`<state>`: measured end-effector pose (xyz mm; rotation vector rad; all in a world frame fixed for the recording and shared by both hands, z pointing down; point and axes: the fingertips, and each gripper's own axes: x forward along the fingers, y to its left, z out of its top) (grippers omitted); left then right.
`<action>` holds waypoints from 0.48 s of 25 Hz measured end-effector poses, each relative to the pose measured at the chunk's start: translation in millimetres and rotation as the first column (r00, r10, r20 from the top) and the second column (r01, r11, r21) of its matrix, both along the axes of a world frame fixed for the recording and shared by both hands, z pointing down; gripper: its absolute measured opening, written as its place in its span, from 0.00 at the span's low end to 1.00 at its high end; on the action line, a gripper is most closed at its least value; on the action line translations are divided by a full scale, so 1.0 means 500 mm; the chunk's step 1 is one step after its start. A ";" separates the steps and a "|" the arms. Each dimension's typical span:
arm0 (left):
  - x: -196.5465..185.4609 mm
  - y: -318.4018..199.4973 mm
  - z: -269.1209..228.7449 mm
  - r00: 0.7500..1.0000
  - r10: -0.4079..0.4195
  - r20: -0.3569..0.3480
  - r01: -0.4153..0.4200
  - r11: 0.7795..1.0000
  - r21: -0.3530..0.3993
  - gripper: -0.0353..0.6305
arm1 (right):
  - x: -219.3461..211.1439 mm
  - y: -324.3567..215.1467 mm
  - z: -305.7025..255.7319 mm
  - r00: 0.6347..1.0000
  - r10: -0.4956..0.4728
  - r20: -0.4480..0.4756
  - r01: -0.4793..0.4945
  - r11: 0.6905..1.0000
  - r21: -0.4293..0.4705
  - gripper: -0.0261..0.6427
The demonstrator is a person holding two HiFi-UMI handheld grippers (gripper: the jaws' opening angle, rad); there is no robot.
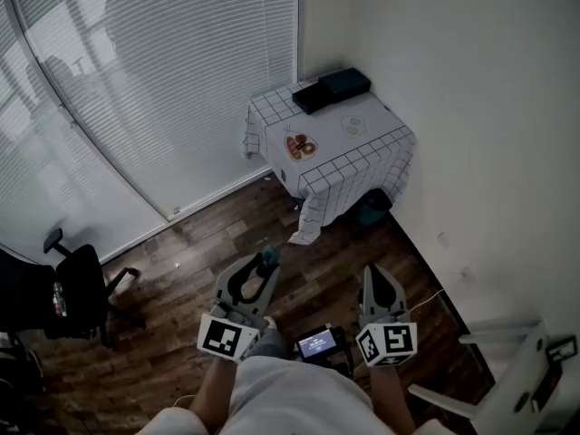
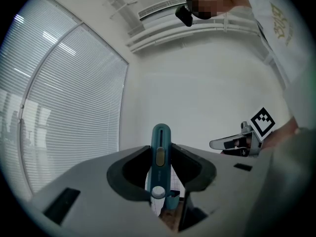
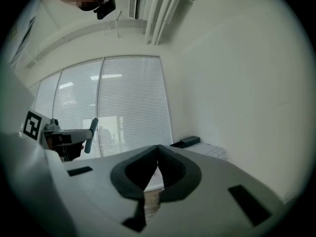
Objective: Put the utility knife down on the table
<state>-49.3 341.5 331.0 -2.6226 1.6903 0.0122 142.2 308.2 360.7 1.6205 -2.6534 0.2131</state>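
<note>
My left gripper (image 1: pixel 268 263) is shut on a teal utility knife (image 2: pixel 160 154), which stands upright between the jaws; its tip (image 1: pixel 269 256) shows above the jaws in the head view. My right gripper (image 1: pixel 379 279) is shut with nothing in it, its jaw tips meeting (image 3: pixel 157 147). Both are held low in front of the person, over the wooden floor. The small table (image 1: pixel 362 148) with a white grid cloth stands further ahead in the room's corner, well apart from both grippers.
On the table lie two dark flat boxes (image 1: pixel 331 90), a picture mat (image 1: pixel 301 144) and a small green item (image 1: pixel 352 126). A black office chair (image 1: pixel 68 293) stands left, a white chair (image 1: pixel 507 383) right. Window blinds (image 1: pixel 154 80) fill the left wall.
</note>
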 end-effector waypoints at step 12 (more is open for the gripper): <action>0.007 -0.104 0.017 1.000 0.024 -0.001 -0.024 1.000 -0.015 0.26 | 0.027 -0.086 0.000 0.998 0.057 0.006 -0.057 0.998 0.016 0.05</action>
